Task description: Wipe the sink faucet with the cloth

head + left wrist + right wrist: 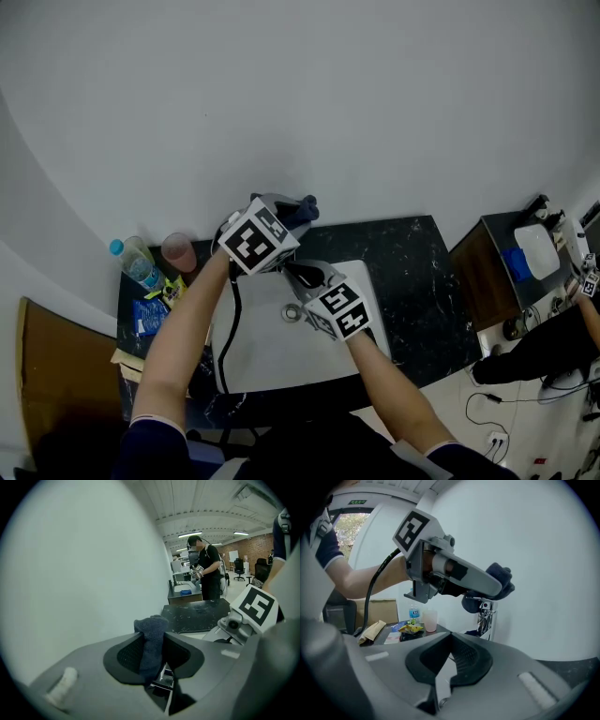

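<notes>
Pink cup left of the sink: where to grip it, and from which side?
Probably across the pink cup wall at mid-height, coming level from the sink side. It stands upright, round and open-topped; the water bottle crowds its far side, snack wrappers its front.

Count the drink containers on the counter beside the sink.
2: a water bottle at the left end of the counter, and a pink cup just right of it. Others may be hidden.

I see a black, white-flecked stone counter [412, 272] with a white rectangular sink basin [272, 361] set into it. At its left end stand a clear blue-capped plastic bottle [136, 262] and a pink translucent cup [178, 251], with a flat blue packet [148, 317] and a crumpled yellow wrapper [172, 291] just beside them.
</notes>
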### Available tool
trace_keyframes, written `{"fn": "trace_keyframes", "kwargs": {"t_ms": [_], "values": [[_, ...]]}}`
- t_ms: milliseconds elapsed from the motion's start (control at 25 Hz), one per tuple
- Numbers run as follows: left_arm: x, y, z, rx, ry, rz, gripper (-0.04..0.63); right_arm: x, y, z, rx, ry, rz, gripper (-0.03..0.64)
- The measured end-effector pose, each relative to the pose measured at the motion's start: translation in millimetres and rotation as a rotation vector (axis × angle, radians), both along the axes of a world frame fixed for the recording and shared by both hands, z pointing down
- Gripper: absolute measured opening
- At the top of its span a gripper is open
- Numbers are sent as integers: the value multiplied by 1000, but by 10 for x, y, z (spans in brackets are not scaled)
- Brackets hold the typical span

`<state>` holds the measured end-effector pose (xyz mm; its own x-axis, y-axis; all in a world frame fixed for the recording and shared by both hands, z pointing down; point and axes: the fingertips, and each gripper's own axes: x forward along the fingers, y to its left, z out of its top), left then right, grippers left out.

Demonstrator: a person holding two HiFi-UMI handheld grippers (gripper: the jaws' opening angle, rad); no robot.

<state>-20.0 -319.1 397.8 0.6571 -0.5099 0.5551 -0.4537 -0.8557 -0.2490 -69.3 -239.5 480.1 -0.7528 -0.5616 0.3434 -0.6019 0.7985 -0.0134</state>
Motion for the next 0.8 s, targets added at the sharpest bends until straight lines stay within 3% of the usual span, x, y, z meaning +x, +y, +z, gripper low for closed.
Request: {"fn": "trace_keyframes", "kwargs": {"t_ms": [280,480,800], "values": [[-6,-302,73,-35,41,-27,114,10,-17,-12,1,-21,15,3],[-23,-503,119,-14,43,-63,114,20,-12,-8,-3,-37,18,3],[-56,-277,42,-27,107,-31,114,35,-4,11,-14,-26,3,3]]}}
